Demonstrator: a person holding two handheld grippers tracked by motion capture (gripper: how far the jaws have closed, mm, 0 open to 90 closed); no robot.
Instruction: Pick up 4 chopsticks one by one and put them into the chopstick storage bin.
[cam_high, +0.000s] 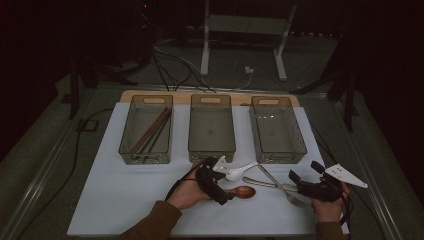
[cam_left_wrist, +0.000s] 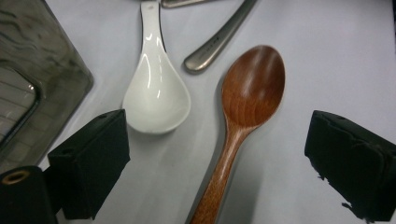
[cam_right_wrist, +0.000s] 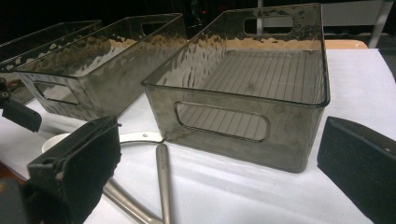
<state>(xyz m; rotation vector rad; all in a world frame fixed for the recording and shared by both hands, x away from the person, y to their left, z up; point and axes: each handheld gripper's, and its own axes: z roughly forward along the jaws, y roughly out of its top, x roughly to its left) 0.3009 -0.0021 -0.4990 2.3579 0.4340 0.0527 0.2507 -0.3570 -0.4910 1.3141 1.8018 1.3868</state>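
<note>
Three smoky translucent plastic bins stand in a row along the far edge of the white-covered table (cam_high: 115, 200): the left bin (cam_high: 146, 129) holds long brown wooden chopsticks (cam_high: 152, 130), with the middle bin (cam_high: 211, 127) and right bin (cam_high: 277, 129) beside it. Toward the near edge, before the middle bin, lies the white ceramic soup spoon (cam_left_wrist: 156, 88); just right of it the brown wooden spoon (cam_left_wrist: 247, 102). Further right, before the right bin, two grey metal utensils (cam_high: 280, 185) lie crossed.

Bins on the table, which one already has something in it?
The left bin: it holds brown chopsticks, while the middle bin and right bin are empty.
</note>
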